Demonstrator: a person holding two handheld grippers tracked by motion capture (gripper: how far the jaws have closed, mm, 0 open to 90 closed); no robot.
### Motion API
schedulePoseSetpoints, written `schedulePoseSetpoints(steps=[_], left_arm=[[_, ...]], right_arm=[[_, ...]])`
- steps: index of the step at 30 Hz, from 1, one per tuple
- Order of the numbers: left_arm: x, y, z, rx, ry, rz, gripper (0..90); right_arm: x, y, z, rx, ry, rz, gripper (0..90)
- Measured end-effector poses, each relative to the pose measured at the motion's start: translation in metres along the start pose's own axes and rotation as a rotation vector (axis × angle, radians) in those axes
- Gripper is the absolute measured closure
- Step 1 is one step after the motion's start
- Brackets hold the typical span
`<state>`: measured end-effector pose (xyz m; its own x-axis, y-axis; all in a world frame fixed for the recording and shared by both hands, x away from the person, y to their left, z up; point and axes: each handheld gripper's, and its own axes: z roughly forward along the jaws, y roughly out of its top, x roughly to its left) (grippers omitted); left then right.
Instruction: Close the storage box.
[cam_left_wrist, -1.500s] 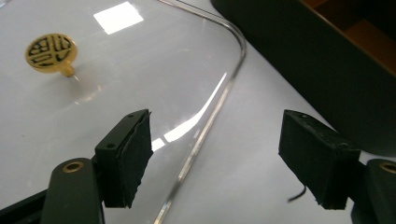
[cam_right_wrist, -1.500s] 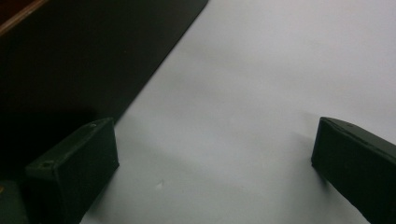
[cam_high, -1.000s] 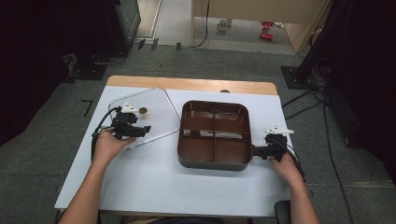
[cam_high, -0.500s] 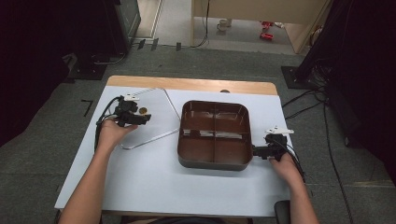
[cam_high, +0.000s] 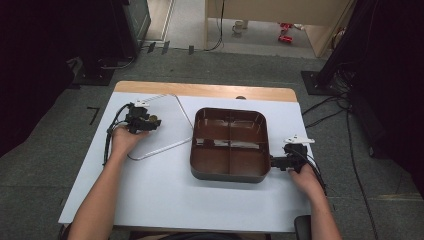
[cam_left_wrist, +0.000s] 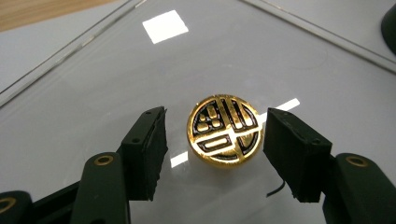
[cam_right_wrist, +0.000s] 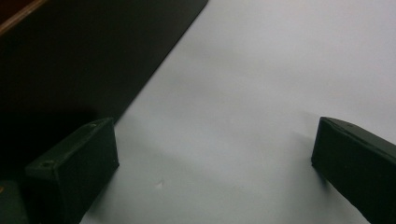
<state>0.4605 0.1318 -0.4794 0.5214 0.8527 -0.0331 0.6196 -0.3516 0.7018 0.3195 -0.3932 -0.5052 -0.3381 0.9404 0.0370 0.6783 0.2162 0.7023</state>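
A clear flat lid (cam_high: 167, 132) lies on the white table, left of a brown divided tray (cam_high: 230, 116). On the lid sits a round gold knob (cam_left_wrist: 225, 128) with a black pattern, small in the high view as the knob (cam_high: 154, 121). My left gripper (cam_left_wrist: 217, 135) is open, one jaw on each side of the knob with a gap at both; from above the left gripper (cam_high: 142, 120) rests over the lid. My right gripper (cam_right_wrist: 210, 158) is open above bare table, beside the tray's dark outer wall (cam_right_wrist: 70, 56); the right gripper (cam_high: 280, 161) sits at the tray's near right corner.
The tray's compartments (cam_high: 227, 160) hold nothing. A wooden strip (cam_high: 205, 91) runs along the table's far edge. Cables (cam_high: 107, 142) trail from both grippers. Dark stands and floor cables surround the table.
My left gripper has moved away from the person, farther up the lid, and now brackets the gold knob. The right gripper and the tray have stayed in place.
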Motion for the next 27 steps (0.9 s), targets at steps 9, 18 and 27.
schedulePoseSetpoints(steps=[9,18,27], left_arm=[[-0.002,0.0,0.003,-0.036,-0.006,0.009,56.1],[-0.003,0.008,-0.001,0.016,0.004,-0.023,59.7],[0.004,0.019,-0.029,-0.017,0.006,-0.067,59.8]], right_arm=[[0.0,0.0,0.0,0.0,0.0,0.0,0.1],[0.0,0.0,0.0,-0.001,0.0,0.0,0.1],[0.0,0.0,0.0,-0.001,0.0,0.0,0.1]])
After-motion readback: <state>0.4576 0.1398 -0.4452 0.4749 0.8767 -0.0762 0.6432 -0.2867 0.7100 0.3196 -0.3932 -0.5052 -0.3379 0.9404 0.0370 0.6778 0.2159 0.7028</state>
